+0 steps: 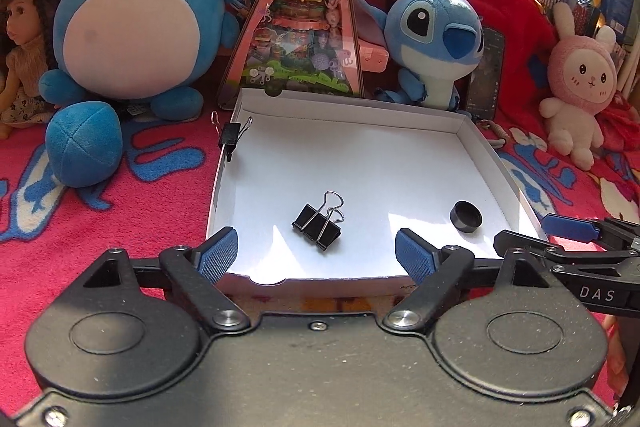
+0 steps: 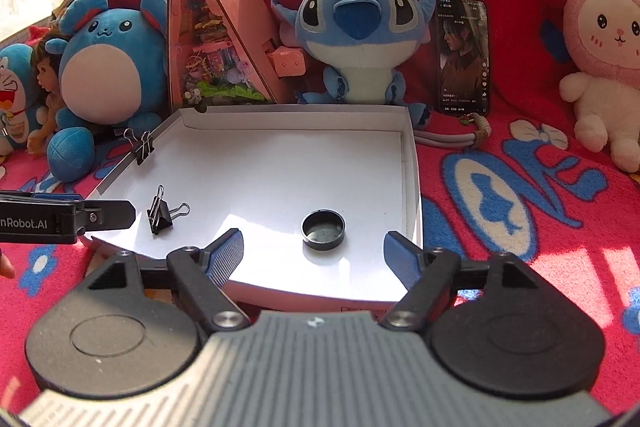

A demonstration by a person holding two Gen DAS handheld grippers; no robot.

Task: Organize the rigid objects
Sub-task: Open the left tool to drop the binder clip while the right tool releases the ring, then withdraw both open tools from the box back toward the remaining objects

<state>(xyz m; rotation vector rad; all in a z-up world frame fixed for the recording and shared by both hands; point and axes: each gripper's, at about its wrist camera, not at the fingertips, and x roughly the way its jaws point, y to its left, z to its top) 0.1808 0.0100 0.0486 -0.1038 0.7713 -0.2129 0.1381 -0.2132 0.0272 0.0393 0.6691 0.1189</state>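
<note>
Inside the white tray (image 1: 472, 143), a loose binder clip (image 1: 318, 223) lies at six o'clock, dead ahead of the wide-spread, empty left gripper (image 1: 316, 257); the right gripper (image 2: 314, 253), equally agape and empty, frames the black cap (image 2: 323, 229), presumably lining up grabs.

"DAS" in white letters on the right gripper (image 1: 576, 231) body, seen at the right edge of the left wrist view. "nRobot.AI" on the left gripper (image 2: 80, 215) body, cut off at left edge. Phone (image 2: 464, 55) screen text too small to read.
</note>
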